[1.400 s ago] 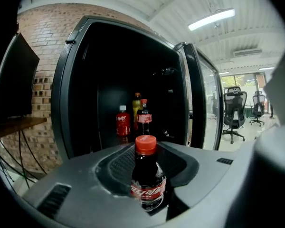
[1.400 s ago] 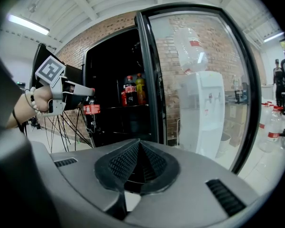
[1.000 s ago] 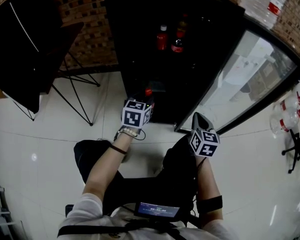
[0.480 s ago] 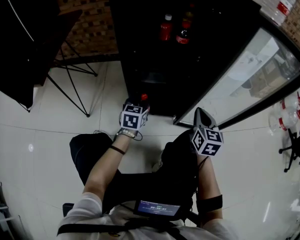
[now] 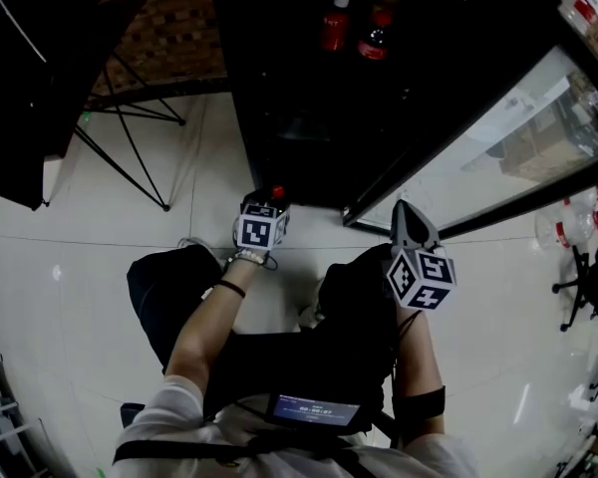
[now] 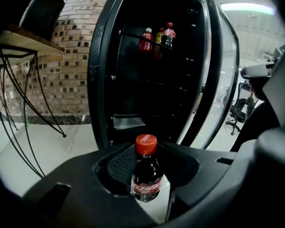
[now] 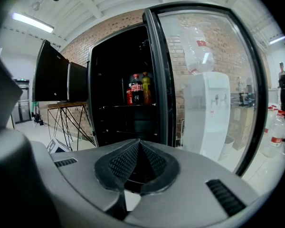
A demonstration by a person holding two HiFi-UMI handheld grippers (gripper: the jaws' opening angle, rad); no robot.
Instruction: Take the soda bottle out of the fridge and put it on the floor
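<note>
The left gripper [image 5: 271, 203] is clamping the soda bottle [image 6: 146, 172] just outside the open fridge [image 6: 104, 80]. From above only its red cap is showing, and floor contact is unclear. The right gripper [image 7: 138, 163] is sitting closed, empty.

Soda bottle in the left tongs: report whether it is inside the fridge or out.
Out. The soda bottle, gripped upright by the left tongs, hangs before the open fridge, with floor tile showing beneath it.

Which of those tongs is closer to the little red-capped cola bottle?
Left. The left tongs grip the cola bottle between their jaws, before the open fridge. The right tongs, shut and empty, hang apart from it, beside the glass door.
</note>
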